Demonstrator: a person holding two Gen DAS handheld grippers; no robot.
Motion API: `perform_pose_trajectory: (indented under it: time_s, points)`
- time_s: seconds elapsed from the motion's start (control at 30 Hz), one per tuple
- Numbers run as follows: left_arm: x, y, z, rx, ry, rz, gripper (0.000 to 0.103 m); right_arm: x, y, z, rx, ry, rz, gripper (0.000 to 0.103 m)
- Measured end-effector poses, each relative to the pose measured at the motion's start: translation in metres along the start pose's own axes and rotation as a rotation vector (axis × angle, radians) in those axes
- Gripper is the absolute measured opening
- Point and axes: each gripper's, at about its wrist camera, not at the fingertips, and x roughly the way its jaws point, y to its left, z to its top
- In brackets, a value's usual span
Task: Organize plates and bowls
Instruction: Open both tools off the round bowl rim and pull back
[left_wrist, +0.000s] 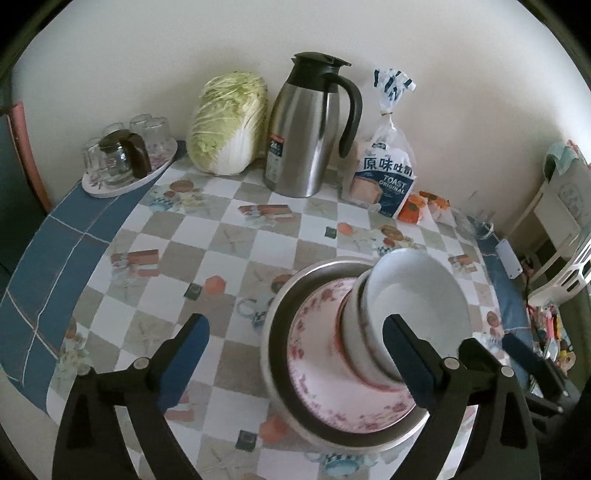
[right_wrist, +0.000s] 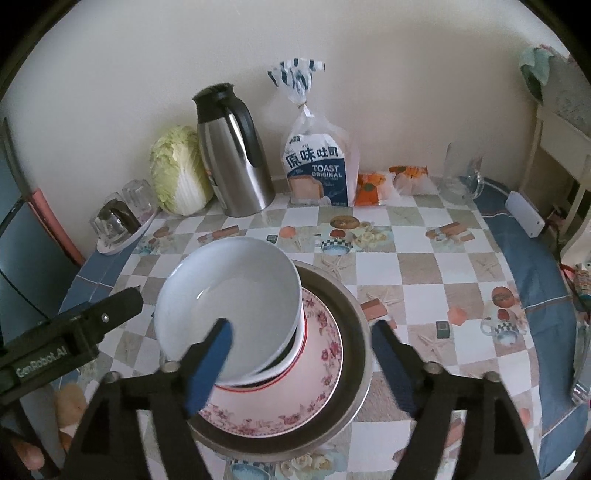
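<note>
A stack stands on the checked tablecloth: a metal pan (left_wrist: 280, 306) (right_wrist: 351, 306) at the bottom, a pink floral plate (left_wrist: 314, 332) (right_wrist: 325, 354) in it, and nested bowls on top, the uppermost a white bowl (left_wrist: 417, 291) (right_wrist: 229, 291). My left gripper (left_wrist: 295, 354) is open above the stack's left side; its right finger overlaps the bowls. My right gripper (right_wrist: 301, 354) is open around the stack's near side, its left finger in front of the white bowl. Neither holds anything.
Along the back wall are a tray of upturned glasses (left_wrist: 125, 158), a napa cabbage (left_wrist: 229, 125), a steel thermos jug (left_wrist: 310, 129), a toast bag (left_wrist: 388, 173) and orange snack packets (left_wrist: 424, 206). A glass pitcher (right_wrist: 461, 173) and white box (right_wrist: 524, 214) sit right.
</note>
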Motion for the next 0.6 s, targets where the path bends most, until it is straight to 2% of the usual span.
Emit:
perform_pose_trajectory:
  time_s: [0.07,0.1,0.33,0.6]
  points:
    - [-0.002,0.002,-0.006,0.012,-0.002,0.011,0.095,-0.003,0.003,-0.005,-0.013,-0.009,0.0,0.1]
    - [-0.002,0.003,-0.008,0.017,-0.002,0.015,0.095,-0.004,0.005,-0.009,-0.021,-0.012,0.001,0.102]
    - [-0.006,0.008,-0.02,0.036,0.016,0.031,0.095,-0.003,0.01,-0.034,-0.043,0.013,-0.01,0.103]
    - [-0.009,0.019,-0.03,0.055,0.006,0.091,0.095,0.002,0.006,-0.047,-0.036,0.05,-0.035,0.103]
